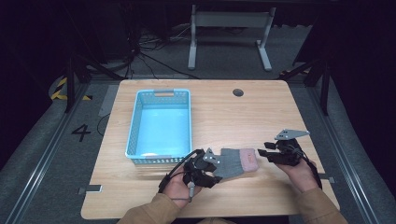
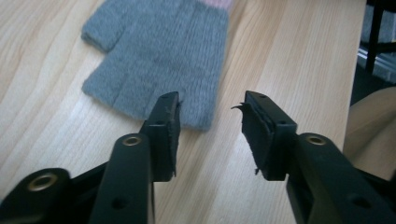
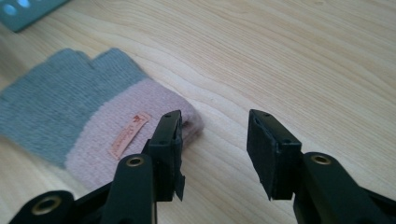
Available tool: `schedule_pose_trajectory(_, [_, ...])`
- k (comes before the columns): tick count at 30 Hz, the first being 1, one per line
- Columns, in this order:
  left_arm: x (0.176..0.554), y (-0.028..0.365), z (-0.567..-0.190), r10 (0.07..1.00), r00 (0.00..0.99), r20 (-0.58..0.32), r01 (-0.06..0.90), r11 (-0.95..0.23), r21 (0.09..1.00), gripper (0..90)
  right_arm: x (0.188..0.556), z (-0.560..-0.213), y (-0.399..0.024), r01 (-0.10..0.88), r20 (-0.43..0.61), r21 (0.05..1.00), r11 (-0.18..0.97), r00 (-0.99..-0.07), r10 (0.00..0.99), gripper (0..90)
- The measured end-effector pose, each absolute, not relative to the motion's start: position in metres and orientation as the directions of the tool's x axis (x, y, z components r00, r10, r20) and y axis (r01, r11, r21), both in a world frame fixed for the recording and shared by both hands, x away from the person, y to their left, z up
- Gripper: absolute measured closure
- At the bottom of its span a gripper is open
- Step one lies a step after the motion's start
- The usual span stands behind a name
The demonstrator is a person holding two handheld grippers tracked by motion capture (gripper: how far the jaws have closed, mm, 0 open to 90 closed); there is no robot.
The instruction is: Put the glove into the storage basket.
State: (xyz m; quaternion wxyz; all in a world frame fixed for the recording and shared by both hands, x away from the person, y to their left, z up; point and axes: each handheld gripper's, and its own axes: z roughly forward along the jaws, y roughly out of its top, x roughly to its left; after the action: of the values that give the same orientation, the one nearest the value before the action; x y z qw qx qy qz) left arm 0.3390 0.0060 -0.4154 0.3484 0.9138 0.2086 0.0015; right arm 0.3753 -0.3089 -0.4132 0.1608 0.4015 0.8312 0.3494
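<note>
We see a knitted fingerless glove lying flat on the wooden counter, near the front edge and just to the right of the light blue basket, whose near wall stands close to the glove's finger end. The body is grey and the cuff is pink, with a small orange label sewn on it. The left tool sits at the grey finger end with its jaws apart and nothing pressed between them; one jaw overlaps the glove's edge in the left gripper view. The right tool is at the cuff end, jaws likewise spread and empty, one jaw beside the cuff's rim. We judge the glove light, soft and limp: it will sag and fold when lifted, and it will not slip easily given the ribbed knit. The thicker cuff looks the surest place to pinch, taking both layers; the thin finger edge is harder to catch off the flat counter.
</note>
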Motion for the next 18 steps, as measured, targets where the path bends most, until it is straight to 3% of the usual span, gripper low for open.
schedule_pose_trajectory(4, [0.339,0.001,-0.411,0.383,0.916,-0.117,0.365,-0.679,0.637,49.4,0.374,-0.411,-0.314,0.567,0.054,0.713,0.412,-0.631,0.774,54.2])
schedule_pose_trajectory(13, [0.355,-0.018,-0.404,0.389,0.909,-0.149,0.388,-0.658,0.646,41.9,0.368,-0.402,-0.329,0.565,0.069,0.727,0.391,-0.626,0.776,42.4])
schedule_pose_trajectory(18, [0.365,-0.032,-0.407,0.403,0.901,-0.161,0.406,-0.654,0.638,37.4,0.367,-0.401,-0.335,0.581,0.074,0.715,0.388,-0.616,0.785,41.4])
